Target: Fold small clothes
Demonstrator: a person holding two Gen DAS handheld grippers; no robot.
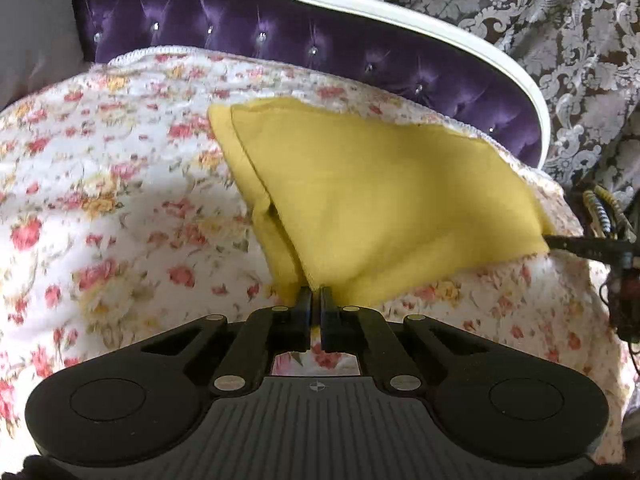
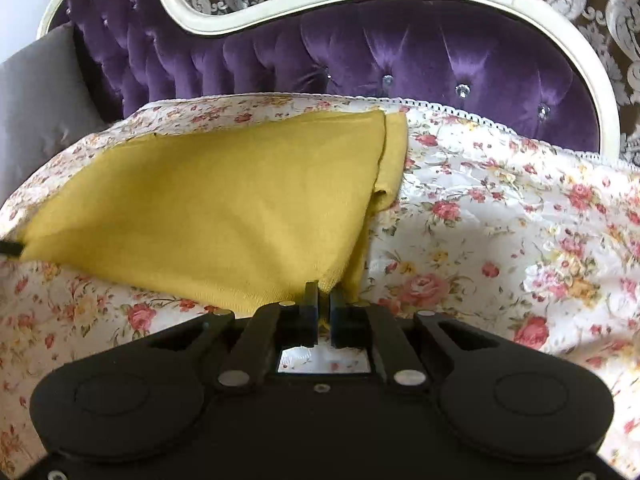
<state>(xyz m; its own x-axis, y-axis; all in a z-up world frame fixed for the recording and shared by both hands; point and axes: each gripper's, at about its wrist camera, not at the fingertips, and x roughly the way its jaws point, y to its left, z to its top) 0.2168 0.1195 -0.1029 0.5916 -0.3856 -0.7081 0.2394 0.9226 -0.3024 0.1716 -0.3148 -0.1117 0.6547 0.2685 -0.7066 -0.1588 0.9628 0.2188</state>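
While the yellow cloth [image 1: 372, 196] is lying spread on the floral bedspread [image 1: 120, 200], just in front of the purple tufted headboard [image 1: 280, 36], a person is pinching its two near corners with a pair of hand-held grippers. The left gripper [image 1: 316, 300] is clamping the corner farther from the headboard on its own side, jaws drawn nearly together with yellow fabric caught between them. The right gripper [image 2: 324, 296] is doing the same at the opposite near corner, and its black tip is also showing at the cloth's edge in the left view. The cloth's far edge is resting close to the headboard, with a narrow flap already doubled along one side [image 2: 390, 160].

The step in hand appears to be a fold carrying the near edge toward the headboard. To do it well, both grippers are probably needing to rise together, keeping the edge taut and level between them, so that the cloth is not sagging in the middle. The corners are best being laid squarely onto the far corners before either grip is eased. Uneven lifting is risking a skewed fold, and dragging is likely rucking the bedspread beneath.
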